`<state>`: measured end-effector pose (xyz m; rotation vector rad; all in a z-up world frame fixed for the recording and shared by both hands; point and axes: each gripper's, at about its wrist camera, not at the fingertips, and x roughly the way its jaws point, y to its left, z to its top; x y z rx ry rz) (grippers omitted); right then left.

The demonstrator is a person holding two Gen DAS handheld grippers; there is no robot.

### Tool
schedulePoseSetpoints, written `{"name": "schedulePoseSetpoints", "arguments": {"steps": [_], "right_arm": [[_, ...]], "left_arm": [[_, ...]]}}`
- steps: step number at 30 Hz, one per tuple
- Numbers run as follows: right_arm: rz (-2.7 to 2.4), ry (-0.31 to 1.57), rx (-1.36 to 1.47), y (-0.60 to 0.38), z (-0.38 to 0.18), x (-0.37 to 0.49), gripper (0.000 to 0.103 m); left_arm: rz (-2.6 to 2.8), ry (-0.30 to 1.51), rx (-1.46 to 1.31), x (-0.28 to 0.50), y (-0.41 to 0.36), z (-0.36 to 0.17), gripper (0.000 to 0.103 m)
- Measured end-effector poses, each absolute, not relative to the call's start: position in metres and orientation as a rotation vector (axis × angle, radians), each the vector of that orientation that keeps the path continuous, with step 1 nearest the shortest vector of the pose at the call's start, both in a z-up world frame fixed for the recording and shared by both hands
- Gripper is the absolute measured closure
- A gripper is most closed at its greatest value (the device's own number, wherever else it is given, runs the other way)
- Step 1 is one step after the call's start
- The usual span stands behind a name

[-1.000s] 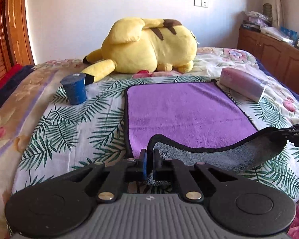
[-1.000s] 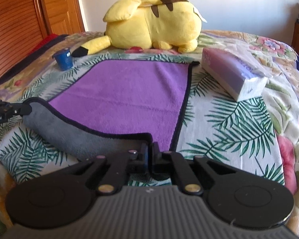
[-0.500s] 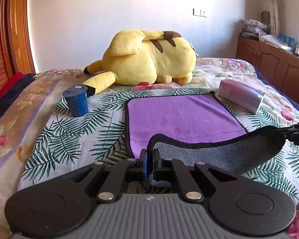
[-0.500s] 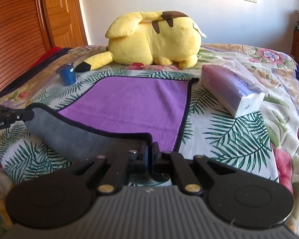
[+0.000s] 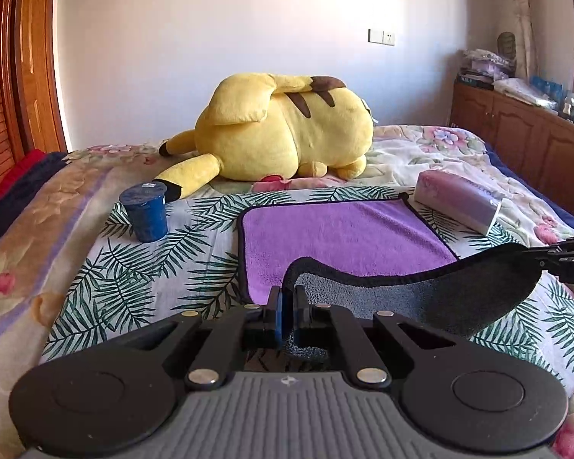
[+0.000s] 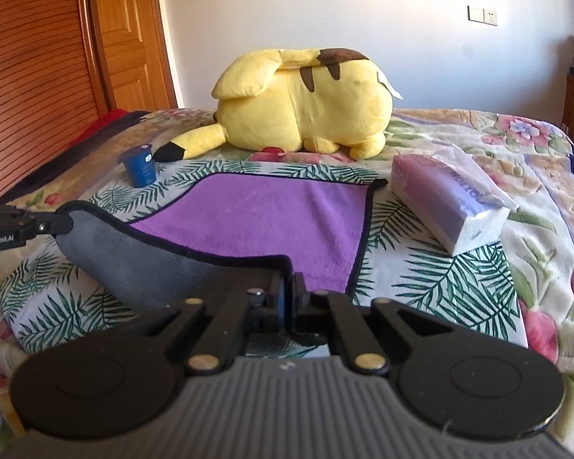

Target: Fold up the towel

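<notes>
A purple towel [image 5: 340,229] with a black hem and grey underside lies on the bed; it also shows in the right wrist view [image 6: 271,218]. My left gripper [image 5: 287,306] is shut on its near left corner. My right gripper [image 6: 287,298] is shut on its near right corner. Both corners are lifted, and the near edge hangs between them with the grey underside [image 5: 440,298] showing. The right gripper shows at the right edge of the left wrist view [image 5: 566,256]. The left gripper shows at the left edge of the right wrist view [image 6: 15,225].
A yellow plush toy [image 5: 287,137] lies beyond the towel's far edge. A blue cup [image 5: 145,210] stands left of the towel. A purple tissue pack [image 6: 447,199] lies to its right. Wooden cabinets [image 5: 524,141] stand right of the bed, a wooden door [image 6: 126,34] on the left.
Both grippers have risen with the towel's near corners, lifting the near edge higher off the bed. More of the grey underside shows and less purple surface is seen.
</notes>
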<state>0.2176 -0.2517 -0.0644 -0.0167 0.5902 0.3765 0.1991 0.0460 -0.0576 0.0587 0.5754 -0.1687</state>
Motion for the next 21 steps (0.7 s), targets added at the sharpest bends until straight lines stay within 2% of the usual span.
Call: {"name": "schedulePoseSetpoints", "arguments": {"steps": [21], "right_arm": [[0.374, 0.567, -0.035, -0.258, -0.08, 0.255, 0.1]], "left_arm": [[-0.17, 0.595, 0.112, 0.243, 0.049, -0.074, 0.098]]}}
